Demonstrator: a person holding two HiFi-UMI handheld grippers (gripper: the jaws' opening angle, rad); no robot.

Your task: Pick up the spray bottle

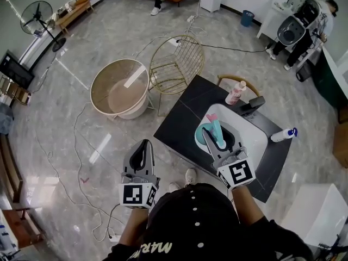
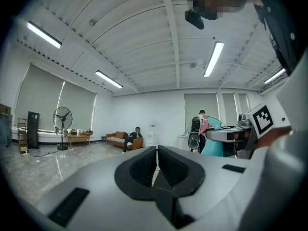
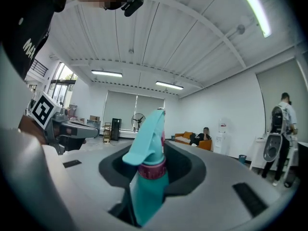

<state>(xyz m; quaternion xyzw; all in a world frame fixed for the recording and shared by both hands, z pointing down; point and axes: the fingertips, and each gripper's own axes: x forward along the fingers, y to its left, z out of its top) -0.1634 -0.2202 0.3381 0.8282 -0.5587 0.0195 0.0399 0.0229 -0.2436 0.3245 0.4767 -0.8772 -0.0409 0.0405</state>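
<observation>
Two grippers listed. My right gripper (image 1: 213, 139) grasps the teal plastic spray bottle (image 3: 148, 179) above the black table's (image 1: 182, 116) near edge, long axis upright, nozzle leftward. My left gripper (image 1: 143, 147) is clenched and empty over the open grey marble floor (image 1: 70, 124).

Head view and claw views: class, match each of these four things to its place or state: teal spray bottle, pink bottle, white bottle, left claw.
Things:
1. teal spray bottle
2. pink bottle
3. white bottle
4. left claw

Places or states:
A. shut, empty
B. lying on its side on the table
C. gripped in the right claw
D. standing upright on the table

Pairs: 1-C; 2-D; 3-B; 4-A
</observation>
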